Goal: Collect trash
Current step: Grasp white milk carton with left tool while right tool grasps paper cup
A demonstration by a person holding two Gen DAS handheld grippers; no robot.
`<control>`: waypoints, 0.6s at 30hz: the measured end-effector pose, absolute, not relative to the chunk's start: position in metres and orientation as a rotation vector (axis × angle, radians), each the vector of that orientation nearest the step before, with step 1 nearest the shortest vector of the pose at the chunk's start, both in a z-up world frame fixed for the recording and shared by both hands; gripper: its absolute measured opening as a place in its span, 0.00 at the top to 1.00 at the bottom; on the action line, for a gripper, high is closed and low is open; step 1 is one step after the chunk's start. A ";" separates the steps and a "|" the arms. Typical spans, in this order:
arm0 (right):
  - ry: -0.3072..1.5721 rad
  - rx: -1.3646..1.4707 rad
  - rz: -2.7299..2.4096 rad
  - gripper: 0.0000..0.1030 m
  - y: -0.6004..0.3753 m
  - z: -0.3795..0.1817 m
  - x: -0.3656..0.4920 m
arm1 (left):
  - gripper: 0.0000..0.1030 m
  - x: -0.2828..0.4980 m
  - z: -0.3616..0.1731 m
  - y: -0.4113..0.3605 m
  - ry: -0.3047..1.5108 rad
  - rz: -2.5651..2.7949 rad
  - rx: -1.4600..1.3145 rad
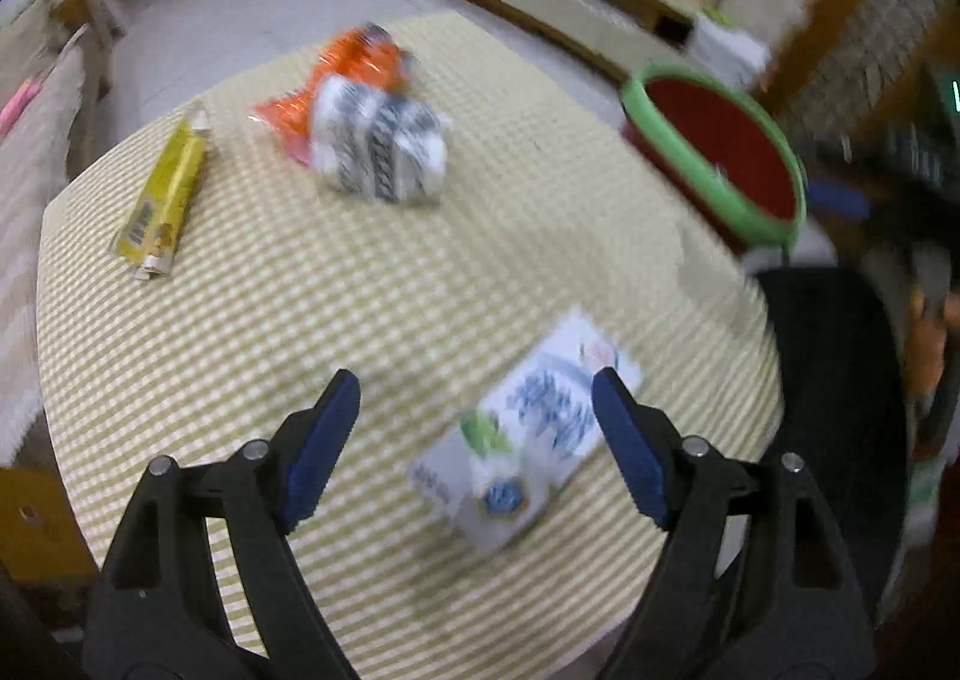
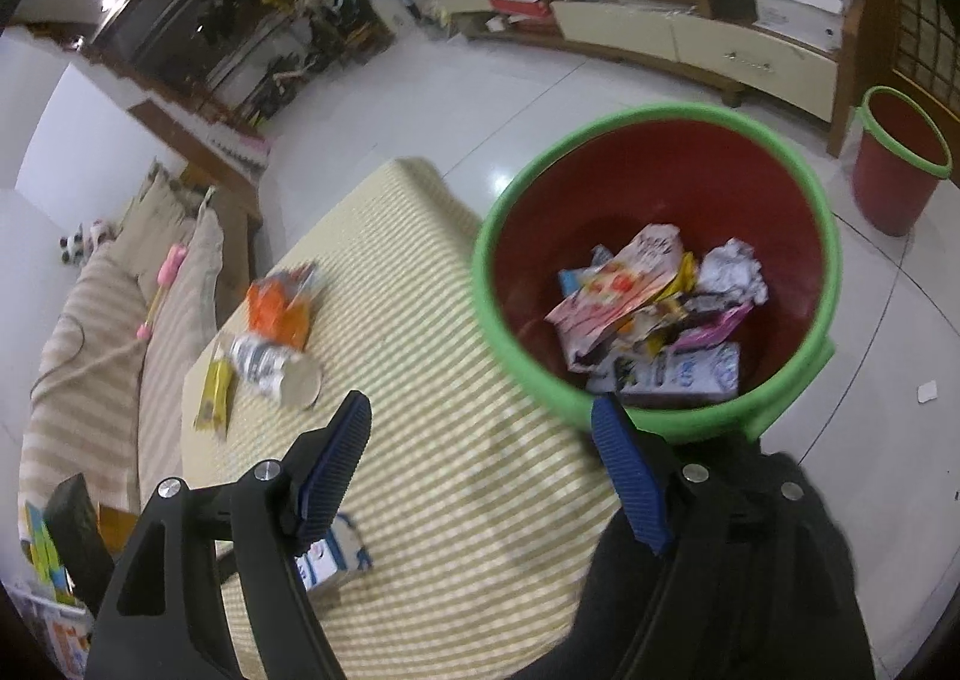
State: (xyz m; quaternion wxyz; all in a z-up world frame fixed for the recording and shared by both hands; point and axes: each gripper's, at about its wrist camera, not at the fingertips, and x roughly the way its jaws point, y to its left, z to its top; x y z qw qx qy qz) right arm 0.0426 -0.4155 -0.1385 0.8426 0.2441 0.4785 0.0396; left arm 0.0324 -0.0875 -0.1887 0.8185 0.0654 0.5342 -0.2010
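Both claws — left claw and right claw — are hanging open and empty; the left should be closing flat over the carton on the counter.

On my checked table lie a flat white-blue carton, yellow wrapper, crumpled cup and orange packet; red bin holds trash.

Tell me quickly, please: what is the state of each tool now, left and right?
Left tool: open, holding nothing, above the flat carton on the table.
Right tool: open, holding nothing, near the bin.
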 end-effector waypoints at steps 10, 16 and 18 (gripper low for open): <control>1.045 0.461 0.139 0.28 -0.381 -0.139 0.031 | 0.22 0.031 -0.224 -0.123 1.178 -0.550 0.292; 1.054 0.456 0.141 0.28 -0.379 -0.140 0.030 | 0.22 0.041 -0.237 -0.125 1.218 -0.514 0.235; 1.055 0.450 0.142 0.28 -0.377 -0.139 0.030 | 0.22 0.043 -0.241 -0.121 1.230 -0.499 0.205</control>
